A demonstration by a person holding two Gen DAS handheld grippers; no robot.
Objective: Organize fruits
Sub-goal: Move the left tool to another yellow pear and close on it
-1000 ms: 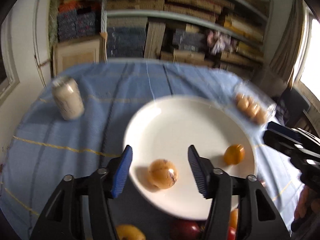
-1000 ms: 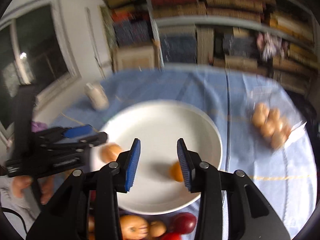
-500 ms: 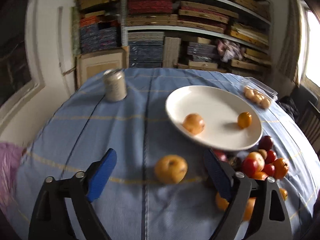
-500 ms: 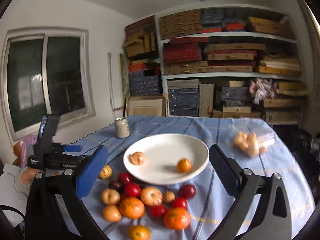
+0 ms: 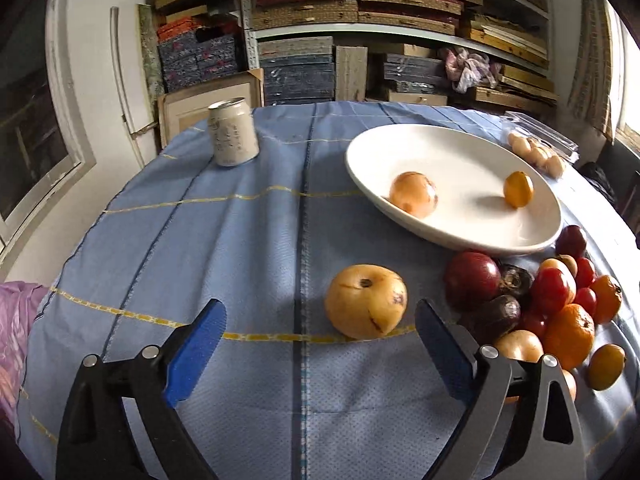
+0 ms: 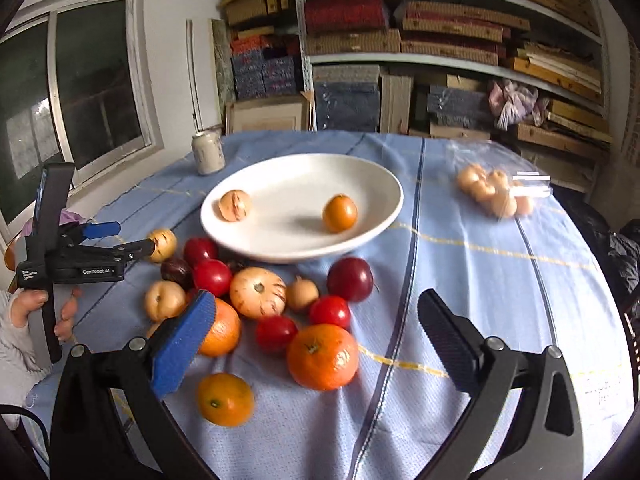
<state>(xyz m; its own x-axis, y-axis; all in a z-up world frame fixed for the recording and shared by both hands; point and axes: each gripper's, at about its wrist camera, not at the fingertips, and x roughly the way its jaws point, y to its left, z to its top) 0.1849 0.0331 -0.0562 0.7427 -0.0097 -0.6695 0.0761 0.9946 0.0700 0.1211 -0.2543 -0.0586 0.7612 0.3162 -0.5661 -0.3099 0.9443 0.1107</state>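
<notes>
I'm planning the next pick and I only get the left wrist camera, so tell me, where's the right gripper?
Observer: The right gripper is open and empty, over the fruit pile's near side.
Operator: What's nearest it?
Observer: A big orange on the cloth, in line between its fingers.
Operator: And my left gripper, from there?
Observer: The left gripper, jaws opening, has the yellow fruit at its fingertips; contact unclear.
</notes>
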